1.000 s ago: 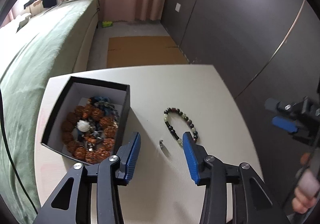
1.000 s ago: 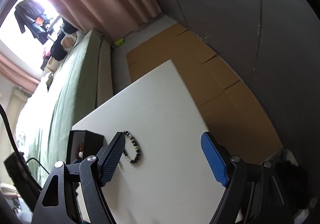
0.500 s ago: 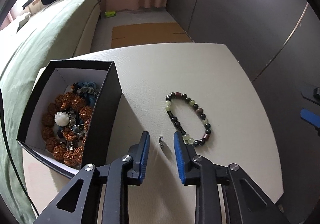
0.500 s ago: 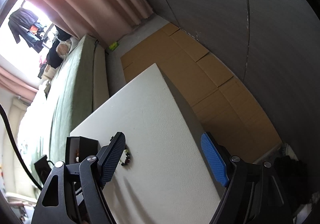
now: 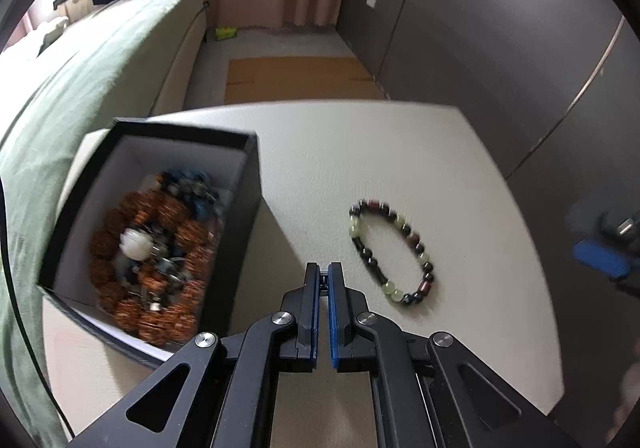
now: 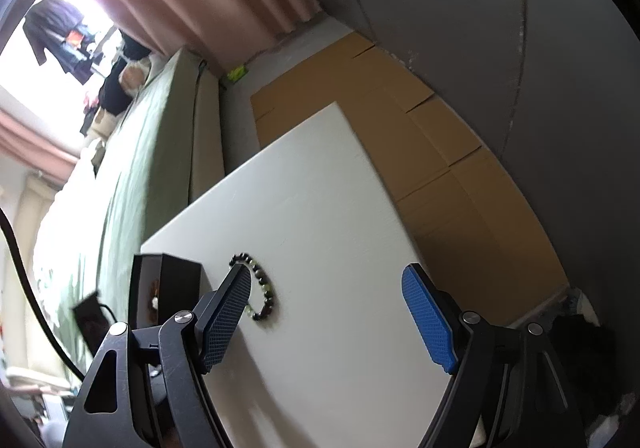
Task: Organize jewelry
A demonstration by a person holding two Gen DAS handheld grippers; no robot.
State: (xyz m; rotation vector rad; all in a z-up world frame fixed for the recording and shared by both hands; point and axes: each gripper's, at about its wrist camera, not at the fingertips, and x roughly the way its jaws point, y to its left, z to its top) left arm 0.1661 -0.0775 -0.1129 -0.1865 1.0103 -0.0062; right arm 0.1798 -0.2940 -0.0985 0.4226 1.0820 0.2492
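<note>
Left gripper [image 5: 323,272] jaws just closed, small piece hidden; right gripper [image 6: 326,322] agape.

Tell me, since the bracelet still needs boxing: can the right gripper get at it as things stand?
Probably yes. The right gripper is open, the beaded bracelet lies beside its left finger on the bare table, with nothing between.

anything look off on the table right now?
One bracelet lies loose on the table, right of the box that holds the other beads. The left tongs are shut with no visible item between the pads; whether they caught anything can't be told. Nothing looks spilled or damaged.
</note>
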